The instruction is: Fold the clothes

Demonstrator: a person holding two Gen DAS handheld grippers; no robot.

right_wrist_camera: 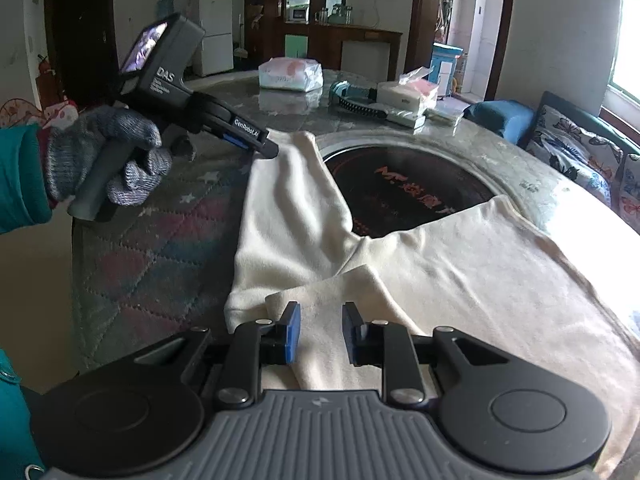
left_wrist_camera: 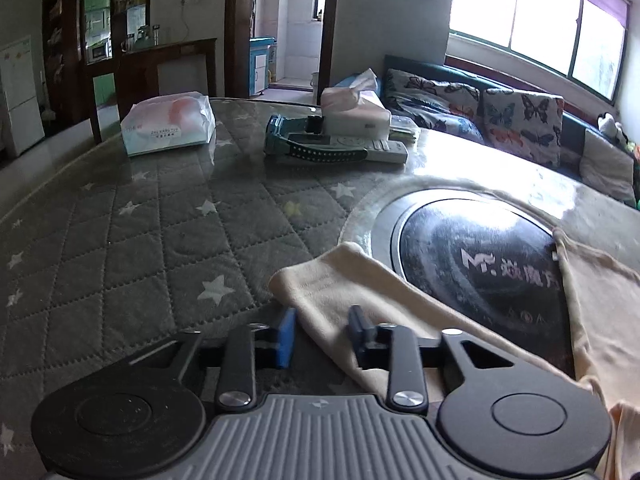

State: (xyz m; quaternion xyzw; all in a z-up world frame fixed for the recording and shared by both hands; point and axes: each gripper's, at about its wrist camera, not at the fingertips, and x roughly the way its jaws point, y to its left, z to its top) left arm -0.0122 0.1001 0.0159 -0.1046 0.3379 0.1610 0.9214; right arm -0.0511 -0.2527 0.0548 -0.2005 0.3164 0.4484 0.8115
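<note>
- On the quilted surface, a cream garment lies spread, partly covering the round dark cooktop inset at the middle.
- One long sleeve runs away from the body of the garment toward the far side; its long axis points at the left tool, whose tip sits at the cuff end.
- From the left wrist view, the left tool has its jaws parted, the cuff lying between them but not pinched (released, as far as I can judge).
- The right tool is also unclenched, its pads straddling a folded edge of the cloth near the shoulder.
- The left hand is nearer the cuff, so the fold likely starts there.
- A tissue box holds tissues, one poking out; a wipes pack sits well apart.
</note>
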